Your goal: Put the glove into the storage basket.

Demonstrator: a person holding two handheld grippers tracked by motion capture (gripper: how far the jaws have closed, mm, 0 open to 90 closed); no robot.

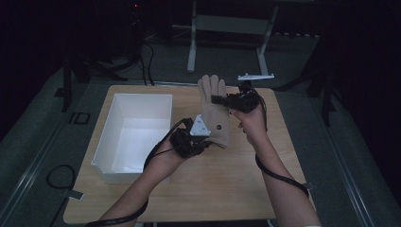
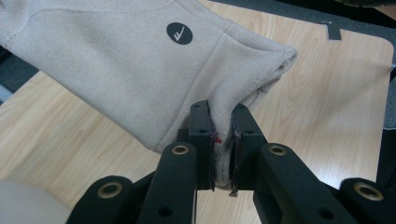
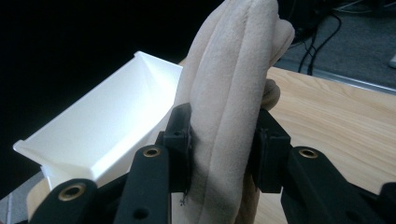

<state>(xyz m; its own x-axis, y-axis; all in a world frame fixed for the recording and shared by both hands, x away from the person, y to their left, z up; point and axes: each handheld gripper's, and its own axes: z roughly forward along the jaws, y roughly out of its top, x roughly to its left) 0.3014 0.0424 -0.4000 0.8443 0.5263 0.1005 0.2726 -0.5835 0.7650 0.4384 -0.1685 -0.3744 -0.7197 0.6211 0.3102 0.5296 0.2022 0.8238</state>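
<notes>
High view: I'm holding the glove [image 1: 213, 111] lengthwise beside the box [image 1: 134, 134], left fingers [image 2: 201, 135] pinching its cuff, right fingers [image 3: 180, 130] clamping its fingertip end.

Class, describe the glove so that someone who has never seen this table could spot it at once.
On the wooden table, right of the white box, two grippers hold a glove up in the air. It is beige and soft, fingers pointing away, with a small round black badge near its cuff.
</notes>
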